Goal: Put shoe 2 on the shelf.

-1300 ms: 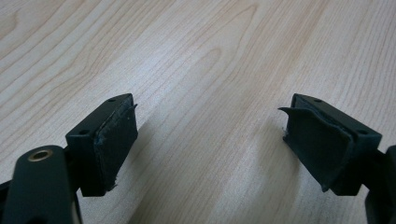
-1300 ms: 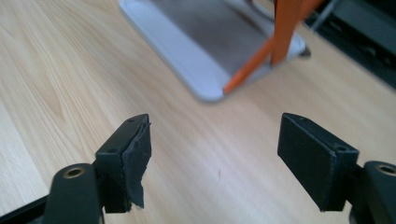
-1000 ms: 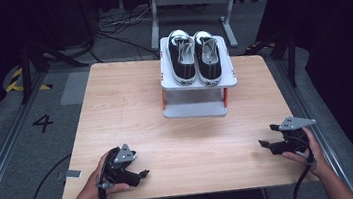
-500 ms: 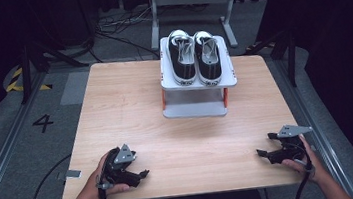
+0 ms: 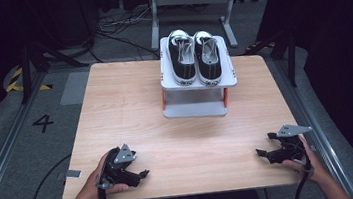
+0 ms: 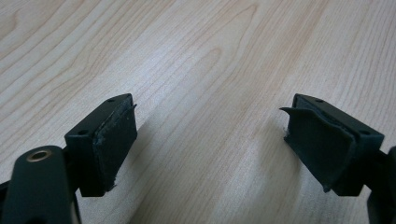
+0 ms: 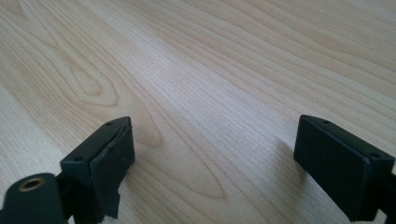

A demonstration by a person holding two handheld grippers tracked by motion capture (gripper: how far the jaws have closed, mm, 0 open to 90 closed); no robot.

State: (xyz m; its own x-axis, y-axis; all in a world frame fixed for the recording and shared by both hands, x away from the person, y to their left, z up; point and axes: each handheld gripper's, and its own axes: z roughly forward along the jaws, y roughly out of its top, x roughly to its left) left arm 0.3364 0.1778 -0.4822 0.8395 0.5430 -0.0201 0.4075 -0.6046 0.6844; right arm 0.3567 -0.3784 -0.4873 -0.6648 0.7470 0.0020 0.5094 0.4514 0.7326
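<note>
Left gripper (image 5: 142,174) rests at the near left corner of the wooden table (image 5: 125,110), jaws spread wide over bare wood. Right gripper (image 5: 262,153) sits at the near right corner, jaws just opened wide, nothing between them. Pair of black sneakers (image 5: 194,56) stands side by side atop a small grey rack (image 5: 200,108) at the table's far middle, well apart from both grippers.

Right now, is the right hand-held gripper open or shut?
Open. The right hand-held gripper has its two black jaws standing wide apart, with only bare wooden table between them; they have just been opening.
</note>
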